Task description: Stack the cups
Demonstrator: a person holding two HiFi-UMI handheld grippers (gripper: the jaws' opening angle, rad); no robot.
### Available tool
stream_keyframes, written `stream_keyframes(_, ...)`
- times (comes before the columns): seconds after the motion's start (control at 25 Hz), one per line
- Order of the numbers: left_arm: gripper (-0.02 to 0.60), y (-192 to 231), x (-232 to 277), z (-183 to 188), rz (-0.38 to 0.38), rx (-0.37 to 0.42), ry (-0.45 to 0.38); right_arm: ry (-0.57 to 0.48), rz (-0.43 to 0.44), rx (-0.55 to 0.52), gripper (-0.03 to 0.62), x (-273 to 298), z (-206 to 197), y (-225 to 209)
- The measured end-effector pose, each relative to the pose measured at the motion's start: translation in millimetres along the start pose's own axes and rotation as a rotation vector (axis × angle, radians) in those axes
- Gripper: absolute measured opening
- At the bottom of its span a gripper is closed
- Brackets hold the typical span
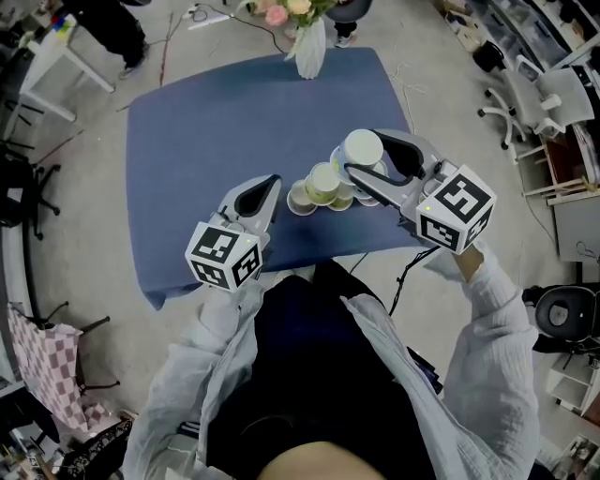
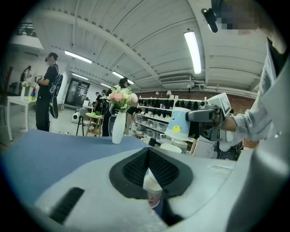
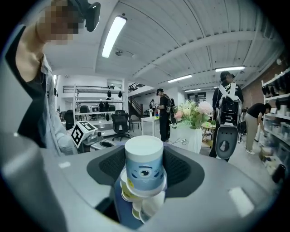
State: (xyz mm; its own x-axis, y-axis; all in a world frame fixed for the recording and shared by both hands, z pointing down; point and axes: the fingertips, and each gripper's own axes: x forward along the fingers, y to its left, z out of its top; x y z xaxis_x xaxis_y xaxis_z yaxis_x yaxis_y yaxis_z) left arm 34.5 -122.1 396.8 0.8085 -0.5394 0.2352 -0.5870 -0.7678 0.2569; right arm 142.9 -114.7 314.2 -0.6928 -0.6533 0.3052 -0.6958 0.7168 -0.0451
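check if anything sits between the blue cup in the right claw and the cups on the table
Nothing visible does. The right claw holds the blue cup upside down just over the cups on the table, with only open air between. The left claw sits off to the side.

Cloth (image 1: pixel 234 141): plain blue. Held cup (image 3: pixel 144 170): light blue, white base, eye motif, yellow spot. Table cups (image 1: pixel 323 183): apparently cream with yellow-green bands. Left gripper (image 1: pixel 271 182) and right gripper (image 1: pixel 363 151): grey shells, black ribbed pads, white cubes (image 1: pixel 225 255) with black square markers. Vase (image 1: pixel 310 47): white. Flowers (image 1: pixel 286 11): pink.
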Motion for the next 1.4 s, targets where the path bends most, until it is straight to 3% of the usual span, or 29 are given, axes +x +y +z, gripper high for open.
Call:
stream_keyframes(0.24,-0.009,-5.8,-5.8,-5.1,-0.016,-0.002,0.008,0.014,-0.045,0.001,0.275,-0.3,-13.0,-2.9)
stream_keyframes(1.0,-0.009,-2.6,-10.3,-16.3,-0.014,-0.020,0.026,0.013,-0.026,0.033,0.282,6.8,-24.4,-3.5)
stream_keyframes(1.28,-0.009,3.9,-14.6,-14.2,-0.020,-0.017,0.020,-0.012,-0.039,0.078,0.434,6.6,-21.6,-0.5)
stream_keyframes(1.4,-0.009,5.6,-17.7,-9.4,-0.026,-0.016,0.010,-0.023,-0.037,0.122,0.454,0.6,-15.2,4.4)
